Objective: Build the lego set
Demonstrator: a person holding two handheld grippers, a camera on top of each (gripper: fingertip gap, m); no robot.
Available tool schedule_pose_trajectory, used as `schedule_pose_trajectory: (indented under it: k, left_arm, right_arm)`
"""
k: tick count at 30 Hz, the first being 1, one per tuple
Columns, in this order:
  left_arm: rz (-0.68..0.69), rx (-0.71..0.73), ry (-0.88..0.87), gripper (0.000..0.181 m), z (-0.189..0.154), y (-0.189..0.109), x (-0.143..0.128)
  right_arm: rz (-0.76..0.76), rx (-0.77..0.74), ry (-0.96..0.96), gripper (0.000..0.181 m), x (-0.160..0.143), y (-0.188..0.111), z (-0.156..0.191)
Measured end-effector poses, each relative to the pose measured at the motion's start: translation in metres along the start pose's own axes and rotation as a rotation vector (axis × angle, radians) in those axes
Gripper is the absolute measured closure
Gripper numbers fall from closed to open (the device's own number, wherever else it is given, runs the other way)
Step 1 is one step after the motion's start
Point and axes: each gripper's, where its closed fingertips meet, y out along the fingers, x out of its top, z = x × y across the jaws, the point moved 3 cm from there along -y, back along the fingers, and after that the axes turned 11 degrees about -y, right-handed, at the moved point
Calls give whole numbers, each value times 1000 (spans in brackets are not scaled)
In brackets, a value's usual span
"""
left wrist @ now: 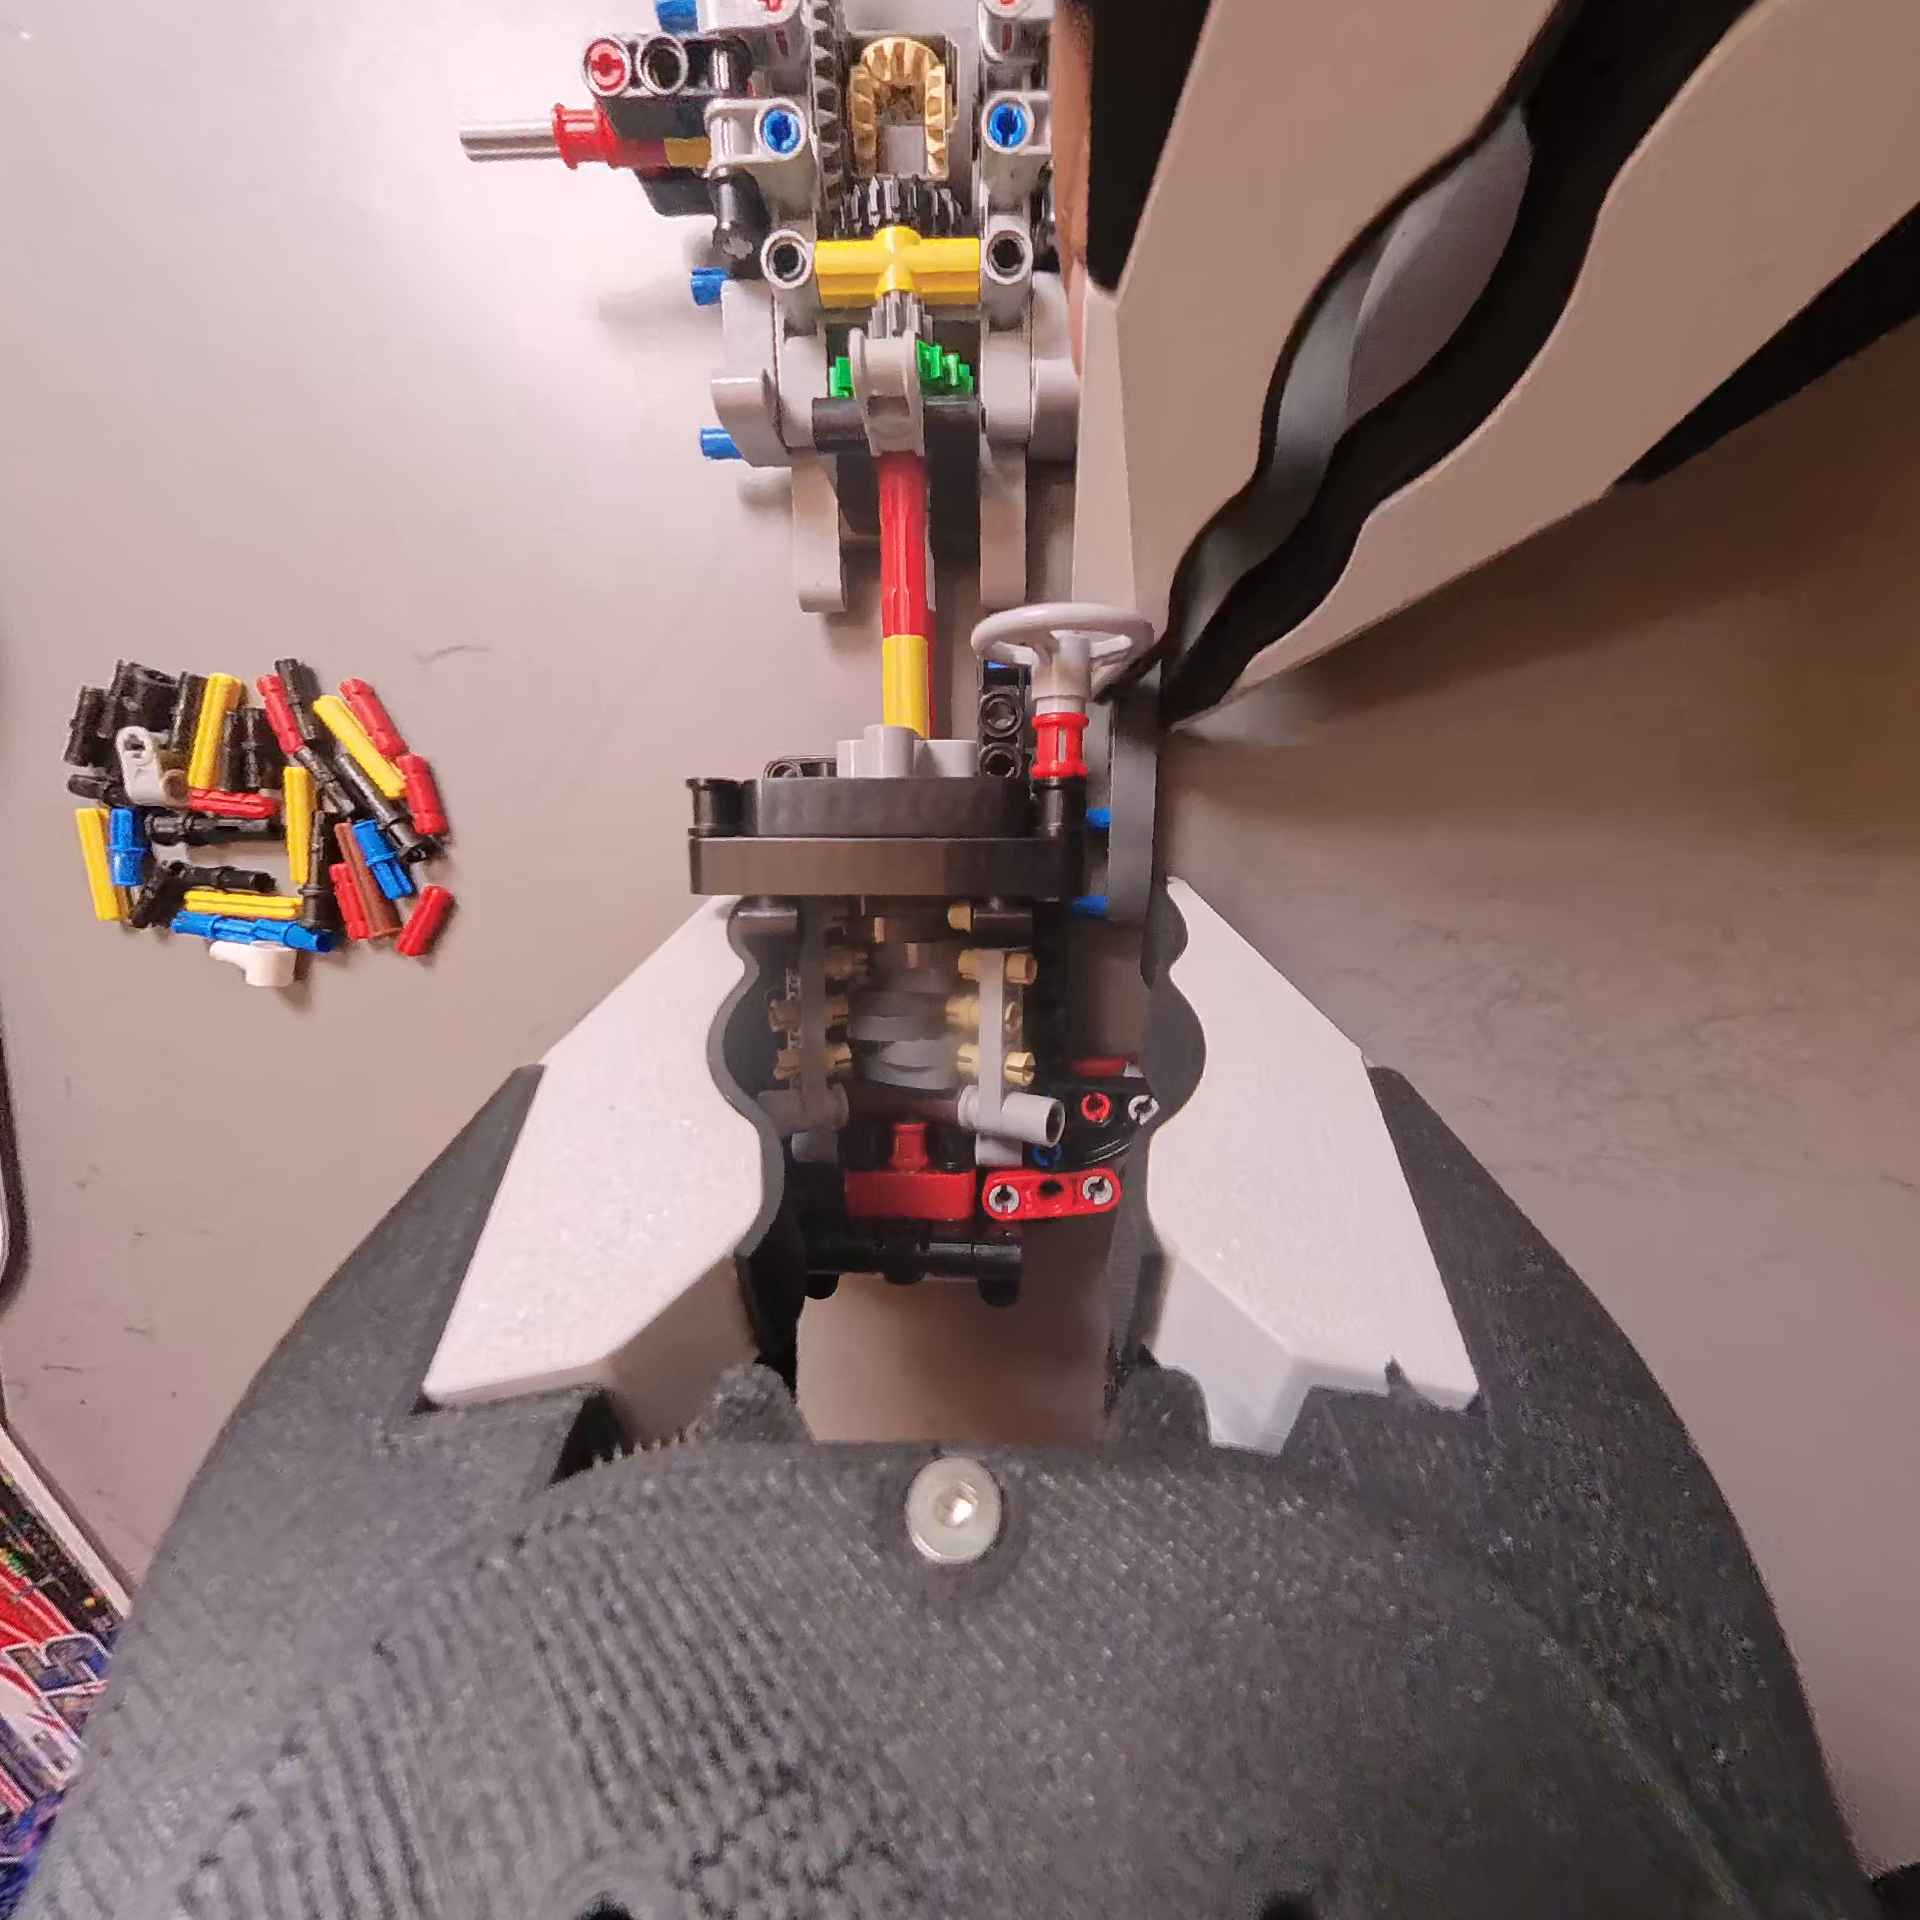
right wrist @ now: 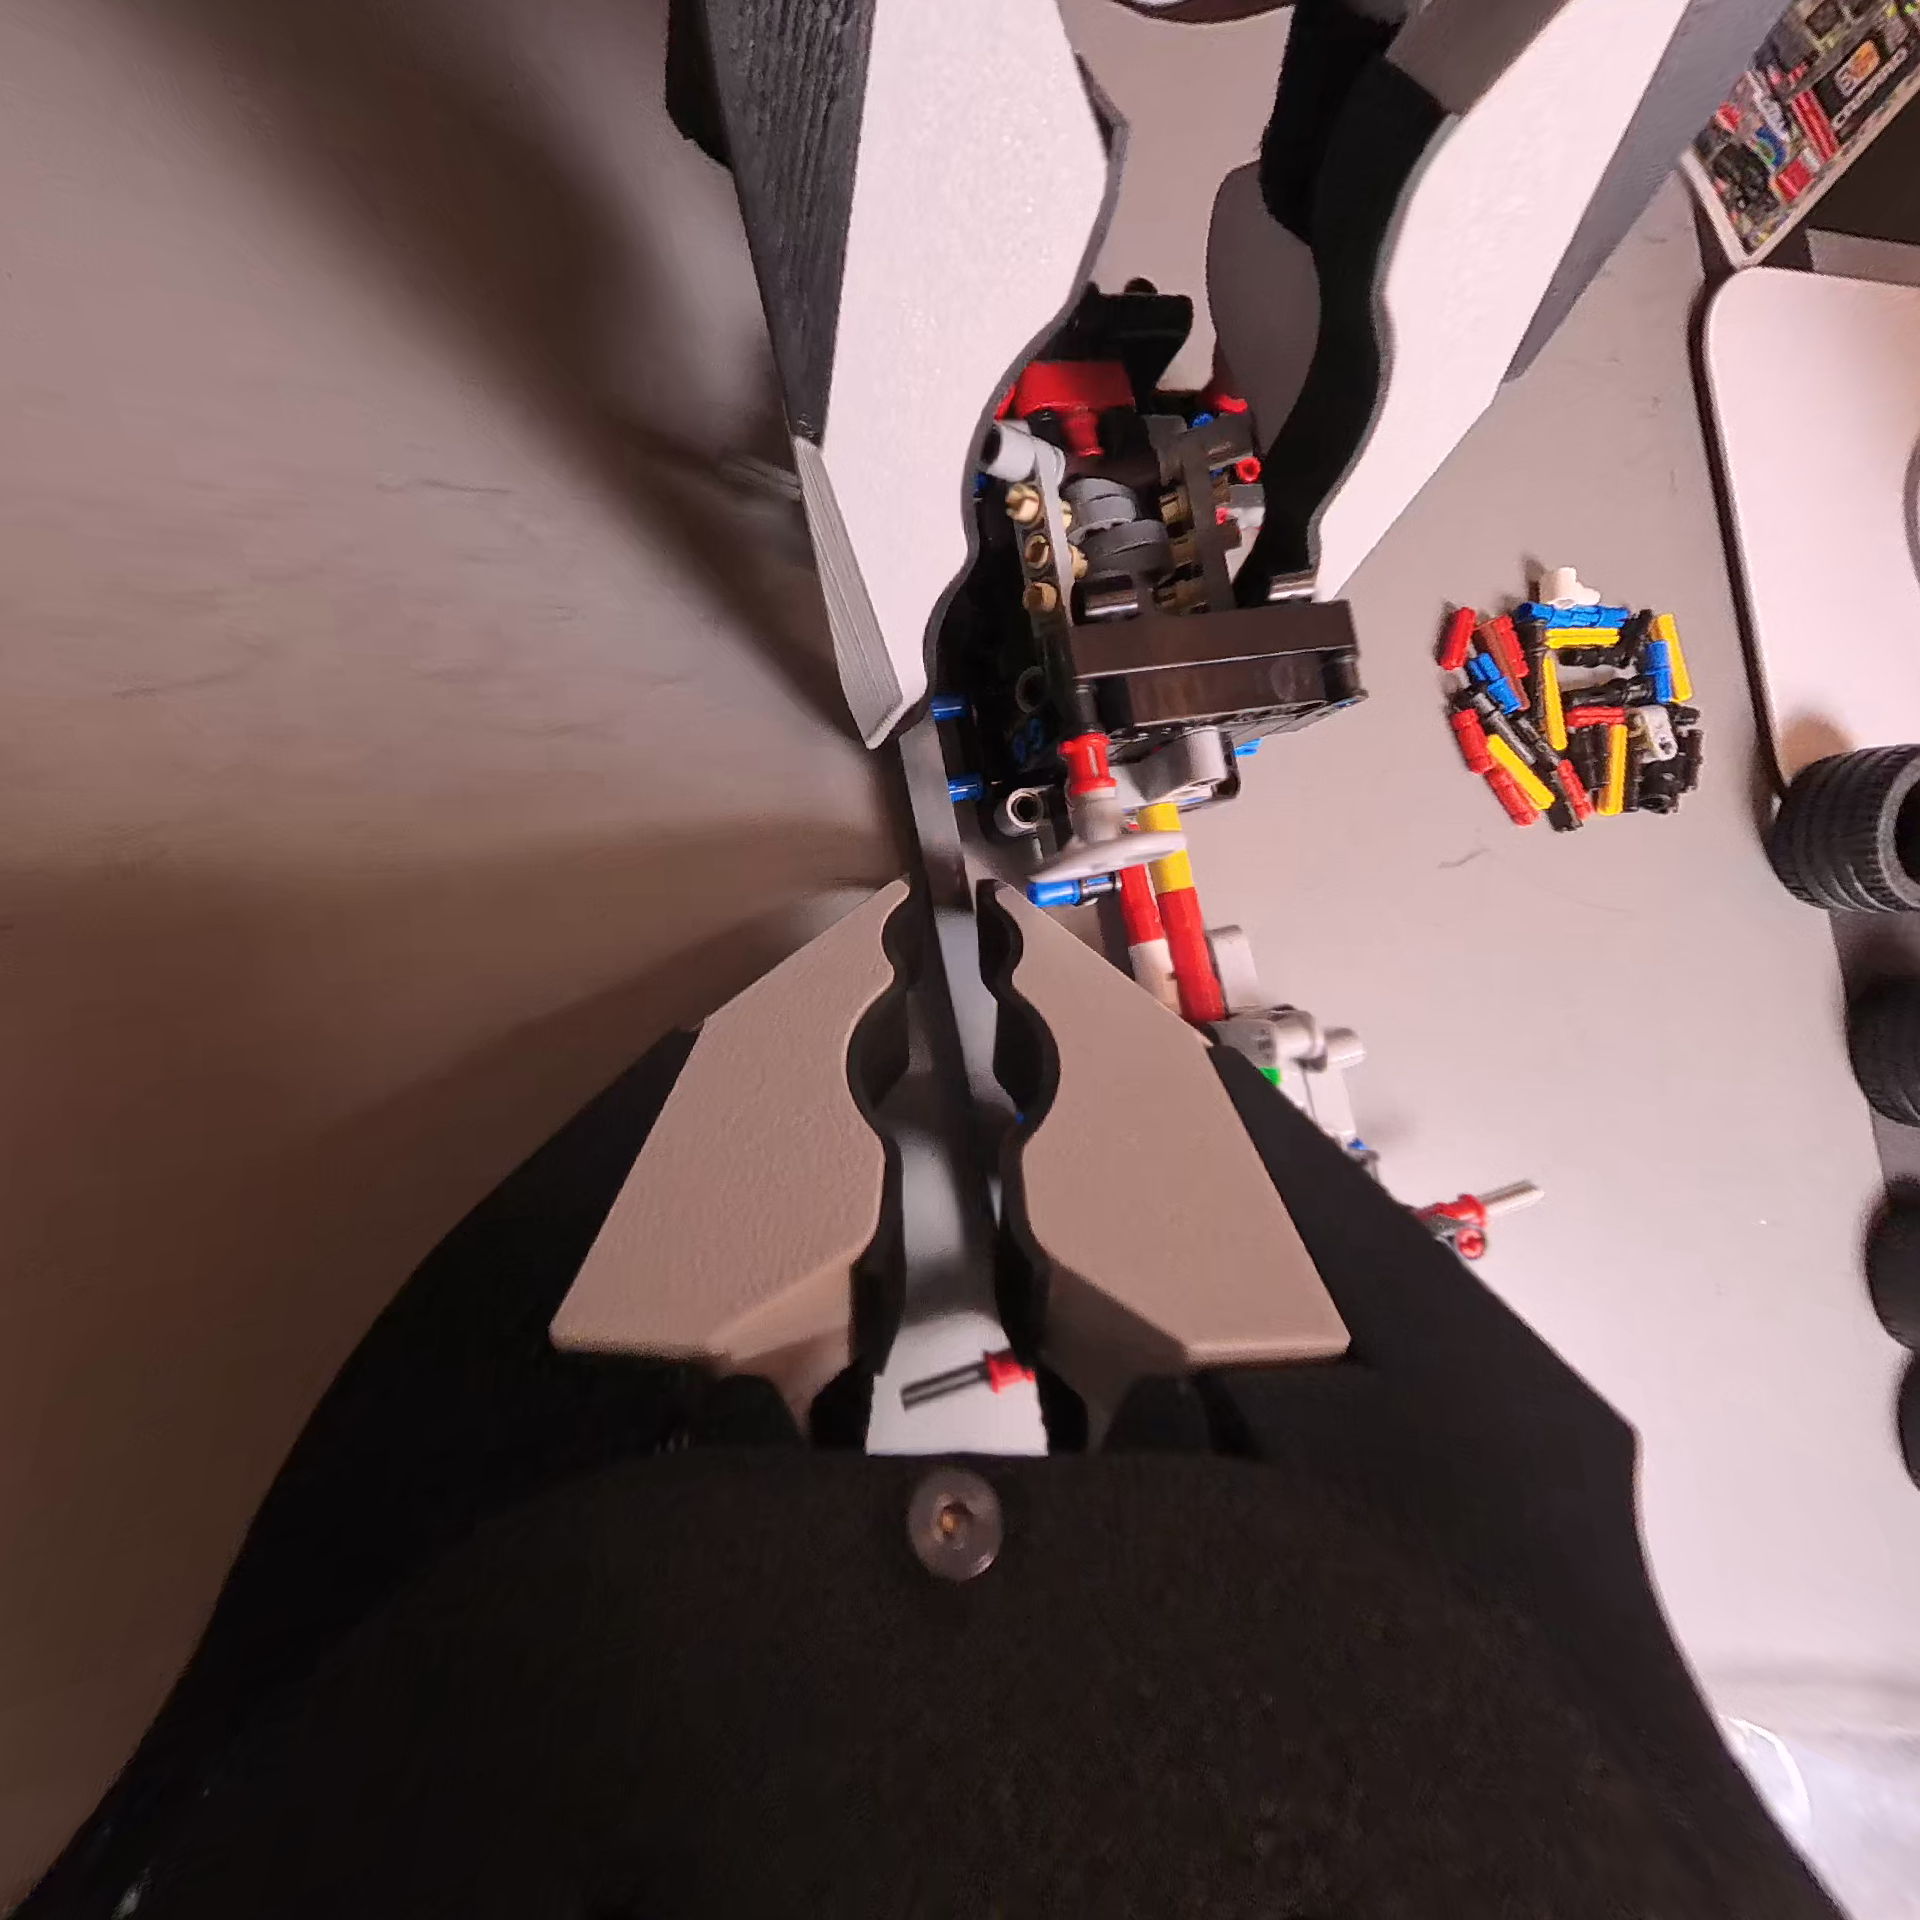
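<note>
1. The left gripper (left wrist: 951,1049) has its two pale fingers closed against the sides of the lego model (left wrist: 894,831), clamping the end that holds a small engine block of grey, tan and red parts.

2. The right gripper (right wrist: 948,914) has its fingers nearly together, pinching a thin grey panel (right wrist: 935,821) that runs along the side of the model; its tips meet the panel edge-on.

3. The model lies on a light table (left wrist: 312,416) and stretches away from the left gripper: a black square frame (left wrist: 883,842) sits just beyond the fingers, then a red and yellow axle (left wrist: 906,592) leads to a grey gearbox section (left wrist: 894,208) with tan and yellow parts.

4. A small grey steering wheel (left wrist: 1062,629) stands on a red post beside the black frame, close to the right gripper's fingers.

5. Well apart from the model, a loose pile of pins (left wrist: 260,821) in black, yellow, red and blue rests on the table.

6. In the right wrist view, black tyres (right wrist: 1860,831) stand at the table's edge beyond the pins, and a printed booklet (right wrist: 1797,114) lies in the far corner.
</note>
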Motion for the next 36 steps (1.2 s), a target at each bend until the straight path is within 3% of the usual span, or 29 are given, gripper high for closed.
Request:
schedule_pose_trajectory:
  k: [4, 11, 18, 22, 25, 36]
  left_arm:
    - [1, -11, 21, 110, -4, -2, -4]
    - [9, -36, 43, 110, -18, -11, -21]
    - [6, -38, 48, 110, -39, -15, -30]
    - [-2, -28, 42, 110, -41, -15, -31]
    - [-11, -35, 37, 110, -41, -15, -31]
    - [-27, -23, 23, 109, -42, -14, -31]
  right_arm:
    - [-28, 41, 5, 170, 0, -19, 1]
    - [-65, 67, -13, 124, -8, -75, -5]
    - [113, 1, -74, 78, -23, -43, 9]
    - [174, 121, -102, 84, -23, -30, 16]
    - [212, 177, -154, 107, -26, -29, 12]
    - [190, 286, -179, 105, -28, -24, 11]
